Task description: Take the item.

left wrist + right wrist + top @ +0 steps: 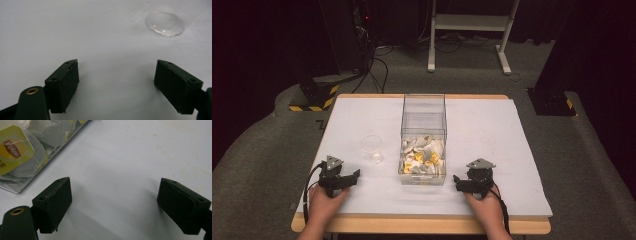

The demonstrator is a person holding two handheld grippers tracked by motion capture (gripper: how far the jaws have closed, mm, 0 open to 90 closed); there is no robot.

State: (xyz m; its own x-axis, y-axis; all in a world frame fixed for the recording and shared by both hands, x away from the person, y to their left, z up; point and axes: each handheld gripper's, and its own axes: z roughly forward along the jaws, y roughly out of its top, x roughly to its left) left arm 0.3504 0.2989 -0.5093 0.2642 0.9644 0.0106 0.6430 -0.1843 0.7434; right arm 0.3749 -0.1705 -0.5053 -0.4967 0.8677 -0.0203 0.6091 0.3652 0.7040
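From the high view, a clear plastic box (423, 137) stands in the middle of the white table (492, 140), its long side running away from the person. Its near half holds a heap of tea bags (423, 156) with yellow tags; the far half looks bare. To the left of the box, apart from it, stands a small clear glass cup (372, 148). The left gripper (353, 178) rests on the table near the front edge, below the cup, held by the left hand (324, 200). The right gripper (458, 183) lies just beside the box's near right corner, held by the right hand (484, 207). Each gripper points inward toward the box. Beyond the table are grey carpet, a white frame (469, 30) and black stands with yellow-black striped feet.

In the left gripper view the jaws stand wide apart with nothing but bare table between them. The glass cup (165, 23) sits ahead and to the right, well clear of the jaws.

In the right gripper view the jaws are likewise spread, with bare table between them. The corner of the plastic box (18, 190) shows at upper left, just beyond one jaw; through its wall grey tea bags (52, 132) show, and a yellow-green tag (12, 148) reads "Lipton" on a red and yellow badge.
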